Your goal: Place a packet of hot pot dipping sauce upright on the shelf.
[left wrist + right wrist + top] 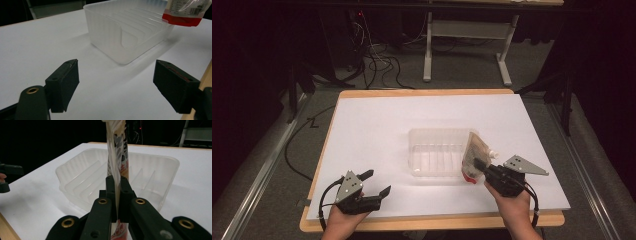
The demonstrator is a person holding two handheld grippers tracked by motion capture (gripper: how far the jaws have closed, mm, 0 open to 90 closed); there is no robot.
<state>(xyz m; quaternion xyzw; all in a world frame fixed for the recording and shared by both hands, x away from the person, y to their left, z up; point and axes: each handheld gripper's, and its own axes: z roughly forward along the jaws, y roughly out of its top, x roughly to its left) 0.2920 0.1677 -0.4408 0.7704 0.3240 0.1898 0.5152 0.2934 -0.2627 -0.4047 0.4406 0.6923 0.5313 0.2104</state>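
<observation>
pouch [117, 157] top and bottom beyond the right gripper view's edges

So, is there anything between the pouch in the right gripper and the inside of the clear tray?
Nothing visible blocks it. The right gripper is shut on the pouch, held at the right end of the tray. The tray looks empty inside, with low ribs on its floor. The left gripper is open, well apart near the table's front edge.

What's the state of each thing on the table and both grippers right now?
Clear plastic tray: upright, open top, nothing lying in it.
Pouch: pinched by the right gripper, lifted at the tray's right wall.
Right gripper: fingers shut on the pouch.
Left gripper: fingers open, holding nothing, short of the tray.
</observation>
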